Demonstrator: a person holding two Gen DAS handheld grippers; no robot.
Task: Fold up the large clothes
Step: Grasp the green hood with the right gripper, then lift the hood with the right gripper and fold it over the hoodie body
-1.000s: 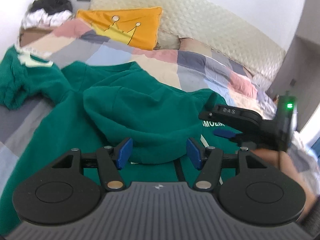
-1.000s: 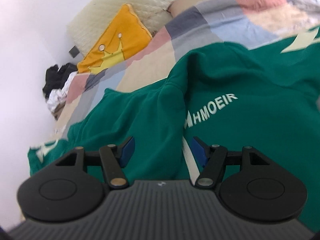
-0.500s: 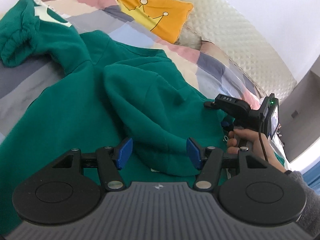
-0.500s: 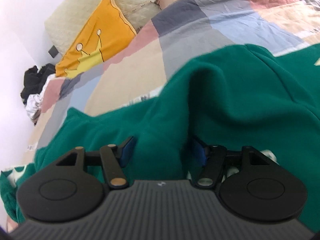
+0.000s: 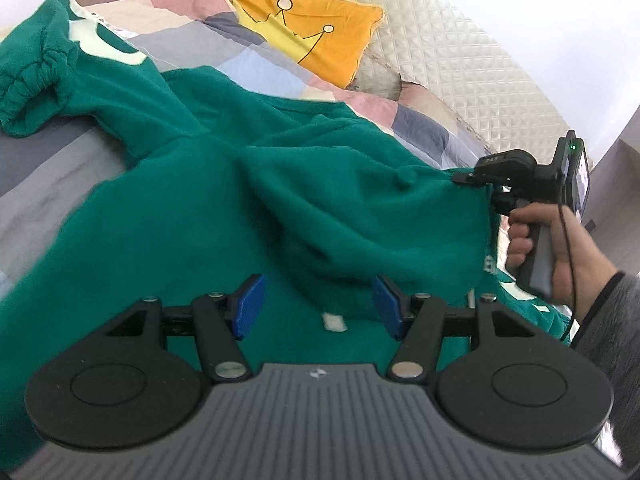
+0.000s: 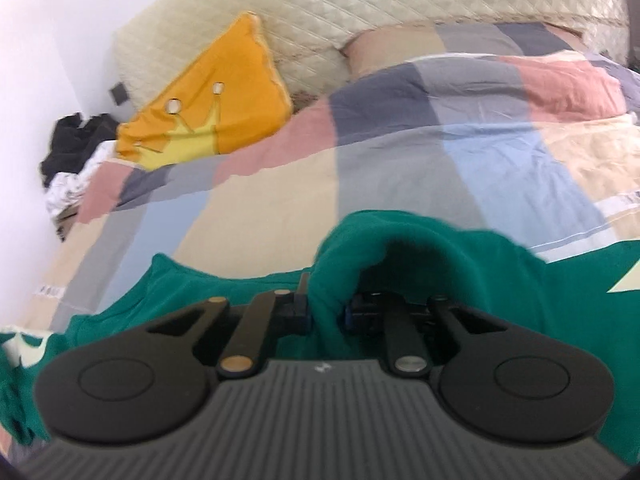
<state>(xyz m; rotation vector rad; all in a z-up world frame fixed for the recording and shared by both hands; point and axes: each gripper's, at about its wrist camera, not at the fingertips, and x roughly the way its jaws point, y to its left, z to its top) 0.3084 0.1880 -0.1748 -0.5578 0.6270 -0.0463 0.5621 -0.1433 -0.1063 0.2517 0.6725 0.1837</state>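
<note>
the patchwork bed cover (image 5: 256, 46) carried the green sweatshirt (image 5: 168, 216), which lay spread with its long axis running from the cuffed sleeve (image 5: 28, 80) at far left across toward the right side. an orange crown pillow (image 5: 304, 40) leaned on the quilted headboard (image 5: 460, 64) behind it. the hood part (image 5: 360, 216) was raised off the body and stretched to the right, where the right gripper (image 6: 326, 316) had its jaws pressed together on a fold of green cloth. the left gripper (image 5: 318, 306) stood wide apart and held nothing, and the lower edge of the hood hung just in front of it, between its pads (image 5: 250, 306). so i judged the left one was nearer to this free edge.
</note>
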